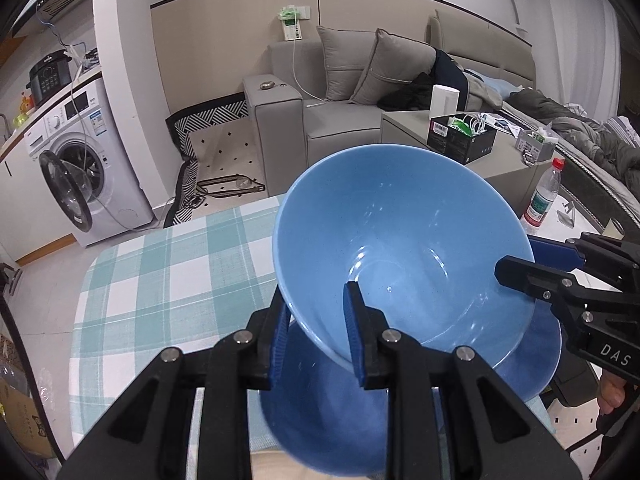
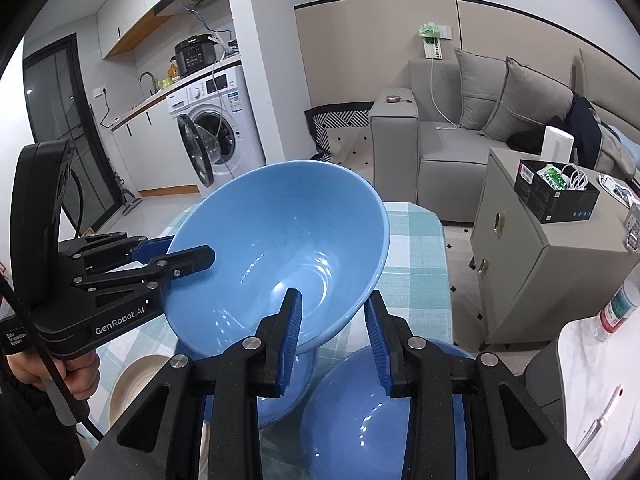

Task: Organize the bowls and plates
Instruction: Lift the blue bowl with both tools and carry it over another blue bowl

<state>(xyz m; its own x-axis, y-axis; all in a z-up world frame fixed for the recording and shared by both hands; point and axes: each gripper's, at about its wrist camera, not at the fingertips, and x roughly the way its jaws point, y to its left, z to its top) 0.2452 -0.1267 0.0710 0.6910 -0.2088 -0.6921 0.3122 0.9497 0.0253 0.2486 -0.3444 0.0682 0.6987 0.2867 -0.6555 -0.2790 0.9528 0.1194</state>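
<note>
- Blue bowl (image 1: 404, 252) is being held up, tilted, above the table, w/ both grippers gripping its rim on opposite sides.
- Left gripper (image 1: 318, 334) is clamping the near rim: one finger inside the bowl, one outside against the wall.
- Right gripper (image 2: 334, 336) is straddling the rim the same way; pads look pressed on it, though a bit of gap on the outer side makes contact less sure.
- Below it, a second blue bowl (image 2: 360, 412) is sitting on the table, plus what looks like a third blue piece (image 2: 280, 400) under the lifted one; can't tell if it's a bowl or plate. A cream-rimmed dish (image 2: 128, 384) is lying to the left.
- Handling, my guess: glazed ceramic, stiff, fairly heavy, slick under the pads and chip-prone. Rim pinch is the only real hold; a wide flared wall means it's wanting to swing, so two-sided grip is making sense. Lowering gently for nesting would be wise.
- Surface: checked teal-white tablecloth (image 1: 168, 272), soft, could be sliding or bunching.
- Room: grey sofa (image 1: 344, 92), washing machine (image 1: 76, 160) w/ door open, side cabinet (image 2: 548, 256) carrying a black box, water bottle (image 1: 540, 196) near the table edge.
</note>
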